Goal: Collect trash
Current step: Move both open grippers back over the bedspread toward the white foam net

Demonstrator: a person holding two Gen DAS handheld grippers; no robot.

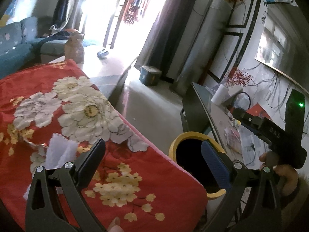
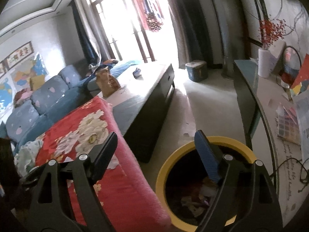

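Both pairs of fingers stand wide apart with nothing between them: the left gripper (image 1: 152, 158) over the edge of the quilt (image 1: 83, 116), the right gripper (image 2: 157, 148) above the bin (image 2: 164, 176). The red floral quilt lies just left of the bin. A long dark tabletop (image 2: 148, 104) stretches away beyond the quilt, well past the bin, carrying a brown paper bag (image 2: 108, 84). A blue sofa (image 2: 38, 100) sits far left of the bin. The bin, black inside with a yellow rim, stands on the floor between the quilt and a glass-topped side tabletop (image 2: 270, 116); crumpled scraps of trash (image 2: 195, 203) lie at its bottom. A white scrap (image 1: 58, 152) rests on the quilt, left of the bin. The right gripper's body, seen in the left view, bears the letters "DAS".
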